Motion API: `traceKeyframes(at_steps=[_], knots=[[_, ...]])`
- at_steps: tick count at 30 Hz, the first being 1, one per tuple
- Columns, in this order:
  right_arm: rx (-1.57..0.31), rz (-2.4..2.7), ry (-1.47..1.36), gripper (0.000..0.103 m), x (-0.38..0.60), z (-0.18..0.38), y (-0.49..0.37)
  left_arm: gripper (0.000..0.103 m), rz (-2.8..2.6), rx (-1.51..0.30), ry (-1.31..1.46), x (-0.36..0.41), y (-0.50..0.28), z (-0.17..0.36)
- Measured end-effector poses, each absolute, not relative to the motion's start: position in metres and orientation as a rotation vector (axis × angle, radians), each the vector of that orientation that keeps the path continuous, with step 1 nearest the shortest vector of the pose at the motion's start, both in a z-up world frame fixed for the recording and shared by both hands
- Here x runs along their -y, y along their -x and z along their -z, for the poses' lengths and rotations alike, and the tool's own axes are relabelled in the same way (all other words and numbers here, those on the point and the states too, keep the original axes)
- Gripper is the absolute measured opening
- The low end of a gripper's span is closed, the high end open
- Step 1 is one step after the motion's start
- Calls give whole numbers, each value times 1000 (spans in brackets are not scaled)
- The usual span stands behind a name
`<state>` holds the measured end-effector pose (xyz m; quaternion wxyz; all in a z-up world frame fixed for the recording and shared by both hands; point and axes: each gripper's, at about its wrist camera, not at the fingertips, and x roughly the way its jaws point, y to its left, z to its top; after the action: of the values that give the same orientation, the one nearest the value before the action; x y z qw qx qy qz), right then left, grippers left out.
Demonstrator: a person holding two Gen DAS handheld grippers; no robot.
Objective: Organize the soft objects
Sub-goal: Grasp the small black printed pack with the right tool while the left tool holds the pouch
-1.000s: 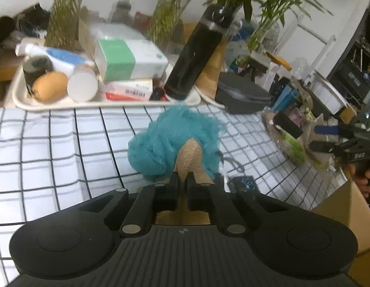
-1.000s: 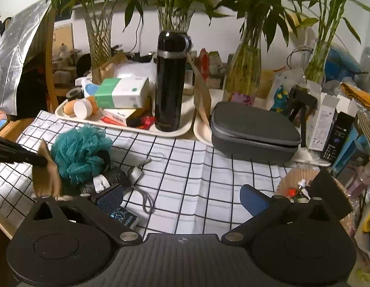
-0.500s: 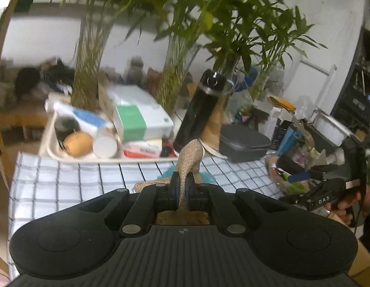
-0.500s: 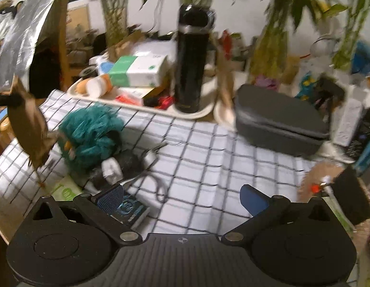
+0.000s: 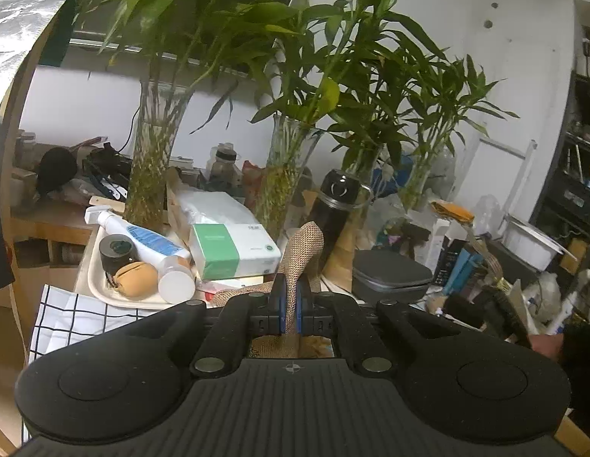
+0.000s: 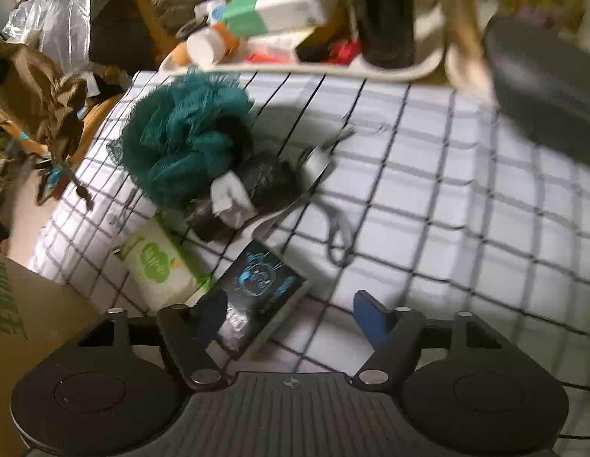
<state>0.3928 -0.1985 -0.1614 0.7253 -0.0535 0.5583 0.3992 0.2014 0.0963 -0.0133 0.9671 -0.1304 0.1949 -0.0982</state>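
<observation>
the left gripper (image 5: pixel 290 306) had its jaws pressed together on a tan burlap cloth (image 5: pixel 304 251), which stood up from between the blue pads and hung down behind them, lifted above the table; the same cloth showed as a brown bundle at the far left edge of the right wrist view. the right gripper (image 6: pixel 291 312) had its jaws wide apart, holding nothing, low over the black-and-white checked tablecloth (image 6: pixel 447 205) with a dark card box (image 6: pixel 256 285) between and just ahead of its fingers. on the cloth lay one teal mesh bath pouf (image 6: pixel 180 137), touching one dark fuzzy bundle with a white tag (image 6: pixel 249 194), and one green-and-white wipes pack (image 6: pixel 157 262) just beside the card box. a cardboard box (image 6: pixel 24 327) sat at the lower left. behind, one white tray (image 5: pixel 95 278) carried one green-and-white tissue box (image 5: pixel 234 249), and one black flask (image 5: pixel 334 209) stood next to it, with one grey zip case (image 5: pixel 390 276) to the right. four glass vases of bamboo (image 5: pixel 154 175) stood along the back.
</observation>
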Motion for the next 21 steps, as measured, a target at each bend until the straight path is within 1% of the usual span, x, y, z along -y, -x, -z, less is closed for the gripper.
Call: traceKeyframes(at_steps=[3, 8, 11, 14, 18, 20, 21], knots=[[-1300, -910, 117, 64, 189, 173, -398, 5, 198, -396, 262, -97, -202, 14], [-1322, -970, 119, 65, 168, 177, -400, 5, 197, -411, 258, -101, -205, 18], [-1286, -978, 166, 65, 154, 176, -400, 5, 191, -424, 250, -101, -206, 20], [-1227, -985, 272, 65, 138, 173, -394, 5, 189, -434, 247, -103, -207, 21], [-1131, -974, 478, 60, 124, 168, -377, 5, 193, -442, 245, -103, -208, 22], [-1103, -940, 567, 56, 123, 165, -372, 5, 194, -447, 242, -102, -209, 22], [-1087, -911, 621, 56, 122, 165, -370, 5, 192, -448, 241, -102, -209, 22]])
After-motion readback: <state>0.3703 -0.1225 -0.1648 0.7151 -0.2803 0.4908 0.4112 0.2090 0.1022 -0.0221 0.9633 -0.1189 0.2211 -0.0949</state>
